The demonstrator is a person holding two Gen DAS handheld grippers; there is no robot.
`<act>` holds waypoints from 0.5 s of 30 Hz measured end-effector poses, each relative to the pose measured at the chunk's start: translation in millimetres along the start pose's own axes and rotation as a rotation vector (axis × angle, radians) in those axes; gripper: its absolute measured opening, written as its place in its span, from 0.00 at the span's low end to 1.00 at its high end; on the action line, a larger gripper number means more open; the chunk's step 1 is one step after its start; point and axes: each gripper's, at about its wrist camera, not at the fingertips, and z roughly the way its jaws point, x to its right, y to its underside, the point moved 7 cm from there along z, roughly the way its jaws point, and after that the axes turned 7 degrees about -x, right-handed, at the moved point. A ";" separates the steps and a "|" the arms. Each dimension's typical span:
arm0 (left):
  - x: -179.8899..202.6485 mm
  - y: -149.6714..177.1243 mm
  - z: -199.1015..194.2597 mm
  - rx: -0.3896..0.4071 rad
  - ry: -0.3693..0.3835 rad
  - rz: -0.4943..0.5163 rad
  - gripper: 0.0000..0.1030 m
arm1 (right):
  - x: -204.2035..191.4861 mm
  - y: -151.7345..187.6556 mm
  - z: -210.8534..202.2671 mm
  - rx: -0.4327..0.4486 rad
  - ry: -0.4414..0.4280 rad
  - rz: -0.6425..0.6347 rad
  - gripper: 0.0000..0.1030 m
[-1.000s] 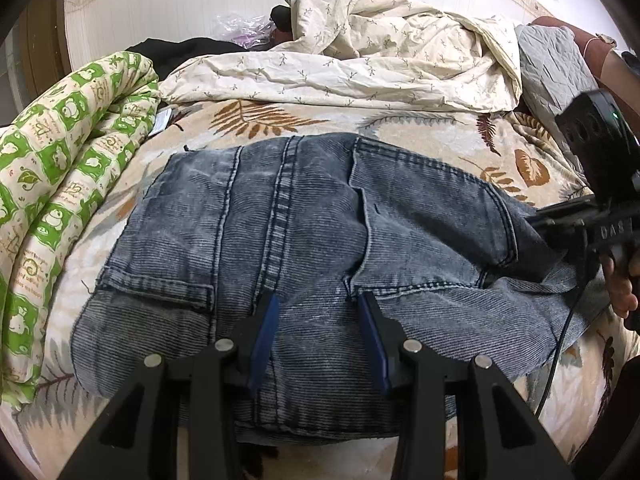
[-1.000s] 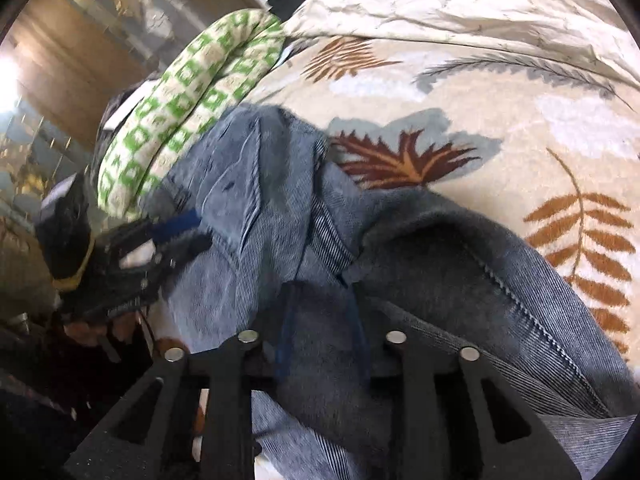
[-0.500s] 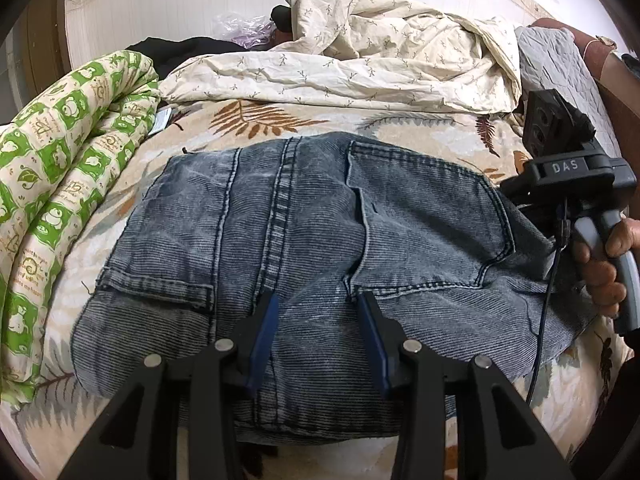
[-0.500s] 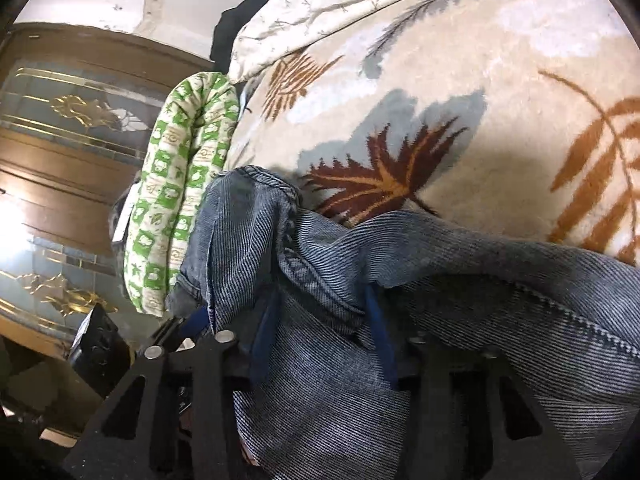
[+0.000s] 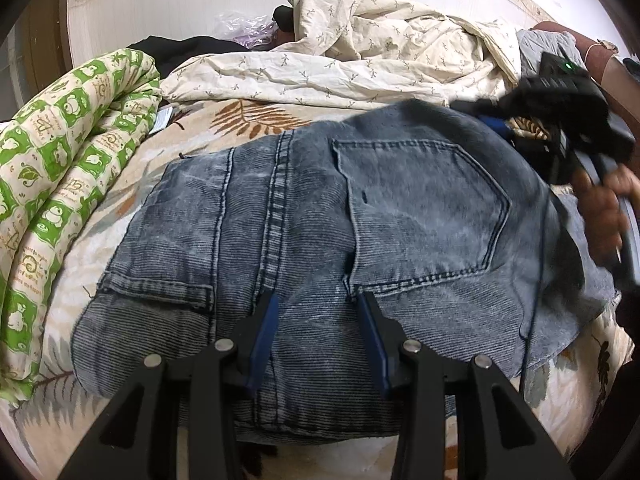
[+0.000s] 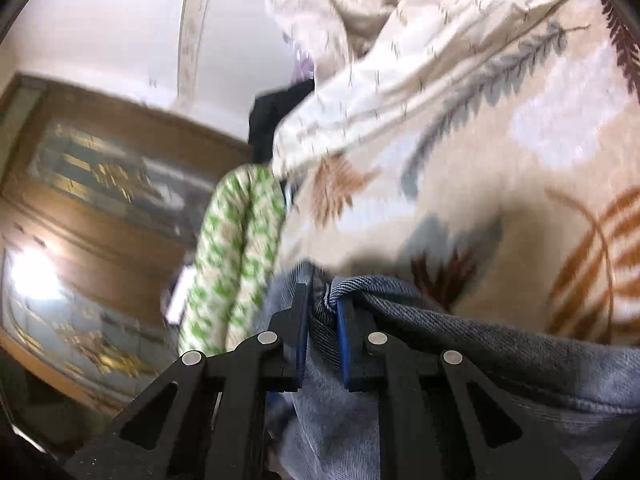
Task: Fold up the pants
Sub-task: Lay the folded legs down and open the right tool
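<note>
Both wrist views look closely across the jeans (image 5: 320, 216).

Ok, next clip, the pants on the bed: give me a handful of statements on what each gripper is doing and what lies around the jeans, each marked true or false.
1. The right gripper is shut on a fold of the jeans. True.
2. The left gripper is clamped on the denim. False: its jaws stand apart over the jeans, holding nothing.
3. A back pocket faces up. True.
4. The green-patterned quilt lies on top of the jeans. False: it lies rolled up beside them, at their left edge.
5. A rumpled cream sheet lies beyond the jeans. True.
</note>
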 end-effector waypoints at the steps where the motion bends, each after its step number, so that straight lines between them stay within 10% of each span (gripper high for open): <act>1: 0.0 -0.3 -0.2 0.002 0.002 0.000 0.43 | 0.3 -8.5 -0.3 0.020 -0.007 0.010 0.11; 15: -1.5 -0.7 -3.4 0.006 -0.019 -0.003 0.43 | 61.5 -43.4 1.6 0.087 0.258 0.099 0.14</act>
